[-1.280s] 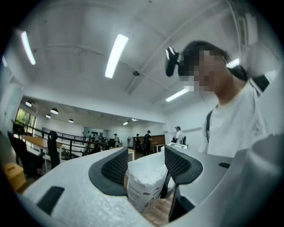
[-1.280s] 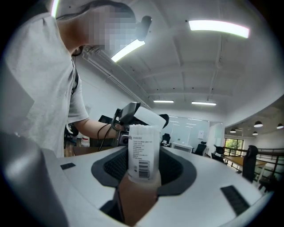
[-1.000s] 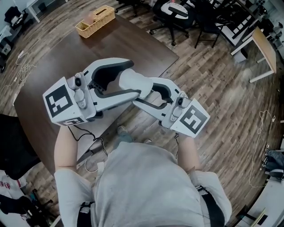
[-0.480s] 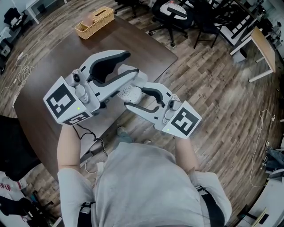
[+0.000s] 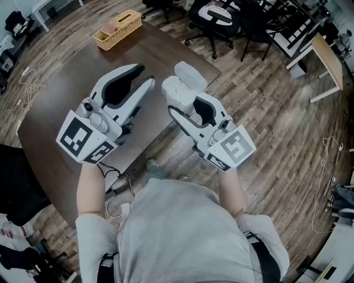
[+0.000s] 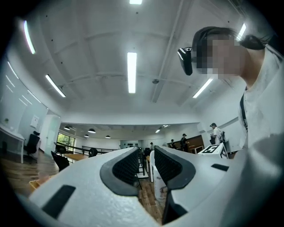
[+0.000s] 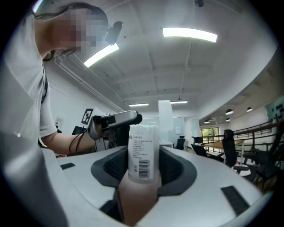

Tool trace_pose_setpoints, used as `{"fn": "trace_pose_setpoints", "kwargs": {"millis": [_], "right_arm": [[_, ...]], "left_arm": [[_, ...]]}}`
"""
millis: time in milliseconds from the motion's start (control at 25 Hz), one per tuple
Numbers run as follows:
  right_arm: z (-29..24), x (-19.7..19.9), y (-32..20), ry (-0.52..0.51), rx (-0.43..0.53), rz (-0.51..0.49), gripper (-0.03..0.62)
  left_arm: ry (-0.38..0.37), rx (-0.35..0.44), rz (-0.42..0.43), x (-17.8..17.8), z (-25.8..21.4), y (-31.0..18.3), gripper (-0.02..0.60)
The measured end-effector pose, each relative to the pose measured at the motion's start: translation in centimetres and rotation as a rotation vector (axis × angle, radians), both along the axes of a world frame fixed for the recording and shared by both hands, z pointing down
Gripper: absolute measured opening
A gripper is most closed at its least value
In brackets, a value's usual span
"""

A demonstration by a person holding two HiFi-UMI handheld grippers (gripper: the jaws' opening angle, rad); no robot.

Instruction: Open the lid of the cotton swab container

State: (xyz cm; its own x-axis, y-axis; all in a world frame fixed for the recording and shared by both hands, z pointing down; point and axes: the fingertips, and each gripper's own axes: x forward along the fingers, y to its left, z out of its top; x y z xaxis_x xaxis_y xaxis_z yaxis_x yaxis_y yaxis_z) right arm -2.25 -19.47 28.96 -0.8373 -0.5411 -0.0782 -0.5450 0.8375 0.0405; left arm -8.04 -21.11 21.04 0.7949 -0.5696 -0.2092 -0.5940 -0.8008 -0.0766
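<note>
My right gripper (image 5: 185, 104) is shut on the cotton swab container (image 5: 177, 93), a white tube with a barcode label (image 7: 143, 153), and holds it upright above the table's right edge. Its lid (image 5: 191, 74) stands flipped open past the mouth, with swab tips showing; the lid (image 7: 165, 116) also rises behind the tube in the right gripper view. To the container's left, apart from it, is my left gripper (image 5: 145, 76). Its jaws are closing, with a narrow gap and nothing between them (image 6: 145, 153). It appears side-on behind the container (image 7: 113, 120).
A wicker basket (image 5: 118, 26) sits at the far end of the brown table (image 5: 61, 88). Office chairs (image 5: 215, 14) stand beyond the table, and a light desk (image 5: 329, 58) is at the right. A cable (image 5: 113, 182) hangs off the near table edge.
The left gripper has come off the container, drawn back to the left, and its jaws have narrowed. The lid now stands open. The right gripper swung the container up and away.
</note>
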Motion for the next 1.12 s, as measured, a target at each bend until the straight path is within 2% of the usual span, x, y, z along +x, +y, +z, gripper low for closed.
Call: {"fn": "trace_pose_setpoints", "kwargs": {"millis": [320, 600, 920, 1120], "right_arm": [[0.0, 2.7, -1.0, 0.024, 0.013, 0.155, 0.189], [-0.5, 4.5, -1.5, 0.025, 0.013, 0.223, 0.189], [-0.5, 6.4, -0.8, 0.024, 0.016, 0.269, 0.189], [-0.5, 7.6, -0.3, 0.022, 0.018, 0.296, 0.189]], "left_arm": [[0.027, -0.033, -0.215, -2.1, 2.1, -0.4, 0.041], [0.019, -0.044, -0.320, -3.0, 3.0, -0.2, 0.028], [0.046, -0.070, -0.431, -3.6, 4.4, 0.8, 0.028], [0.008, -0.070, -0.514, -3.7, 5.4, 1.5, 0.028]]}}
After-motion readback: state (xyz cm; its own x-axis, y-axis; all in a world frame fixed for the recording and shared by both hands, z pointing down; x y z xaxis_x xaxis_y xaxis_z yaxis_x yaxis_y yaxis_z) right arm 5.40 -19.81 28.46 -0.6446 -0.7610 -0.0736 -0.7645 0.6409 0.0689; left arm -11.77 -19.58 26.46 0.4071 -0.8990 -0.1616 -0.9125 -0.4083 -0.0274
